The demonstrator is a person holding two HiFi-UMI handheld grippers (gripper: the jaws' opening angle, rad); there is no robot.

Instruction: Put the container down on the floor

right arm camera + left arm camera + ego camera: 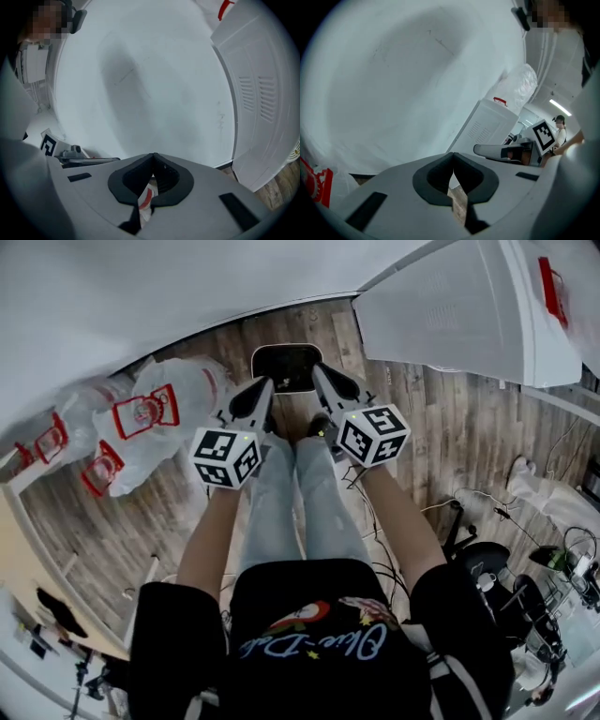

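On the wood-plank floor (450,427), at the foot of a white wall (141,287), lies the container (286,367): a dark, shallow, rounded-corner tray with a pale rim. Seen from the head camera, it sits flat, apparently set down already.

A standing person holds both tools out above it. The left gripper (262,390) and right gripper (323,376) point toward the tray, one over each near corner. In the left gripper view the left gripper (453,159) has its jaws pressed together at the tips, with only floorboards showing through the gap below. In the right gripper view the right gripper (153,159) is likewise closed on nothing.

The tray looks like stiff, light plastic, probably smooth and somewhat slippery; the raised rim along its long sides seems the best place to pinch.

Both gripper tips cover its near corners. Its depth and contents cannot be made out, and neither gripper view shows it. White plastic bags (159,418) with red print lie to the left.
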